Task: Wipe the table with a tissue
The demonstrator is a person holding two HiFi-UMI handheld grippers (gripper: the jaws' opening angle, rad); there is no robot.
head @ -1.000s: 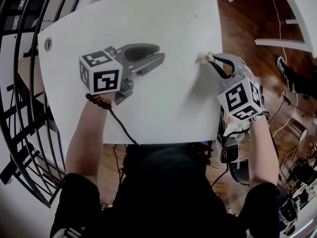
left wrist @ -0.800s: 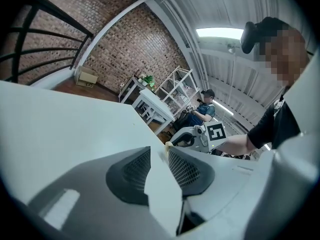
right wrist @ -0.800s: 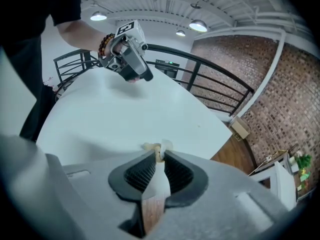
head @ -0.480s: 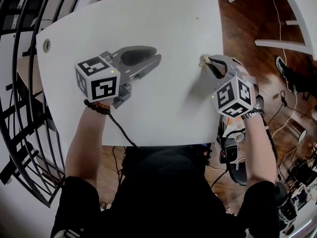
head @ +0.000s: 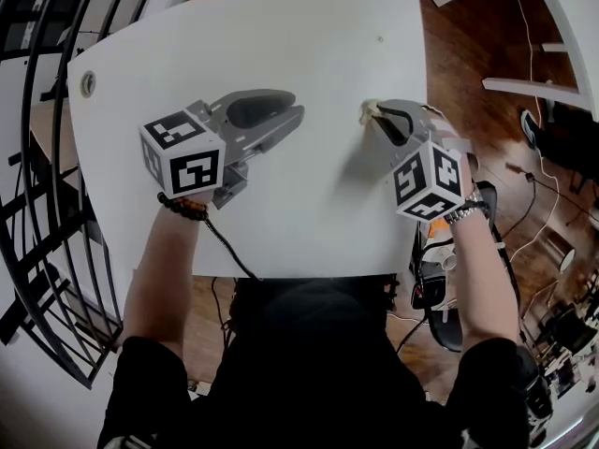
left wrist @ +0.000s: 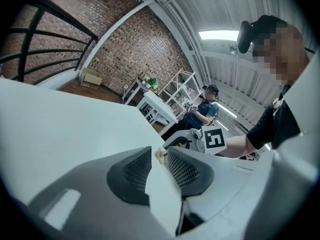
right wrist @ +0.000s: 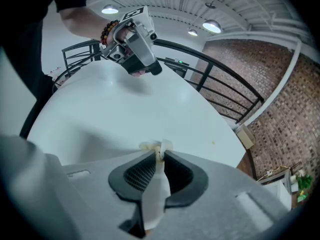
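Over at the table's right side, the right gripper (head: 372,112) has the tissue (head: 367,110) nipped between its jaw tips, a small pale wad poking out just past the pads. Its own view confirms it: jaws clamped on the tissue (right wrist: 156,146), nose angled down at the white table (head: 281,45). Whether the wad actually presses on the surface I can't quite call, but it's right down there.

Now the key line-up: nearly all the bare tabletop lies to the left of that wad and ahead of it, so a wiping stroke would likely sweep leftward, toward the left gripper (head: 298,108). That one sits well apart, mid-table, lying low and nearly level. Its jaws have just been closing a little, yet they stand parted with nothing between them.

One tiny speck (head: 380,38) shows beyond the wad, near the far right corner. Around the table: wooden floor (head: 468,54), black railing (head: 37,157), brick wall (right wrist: 260,74).
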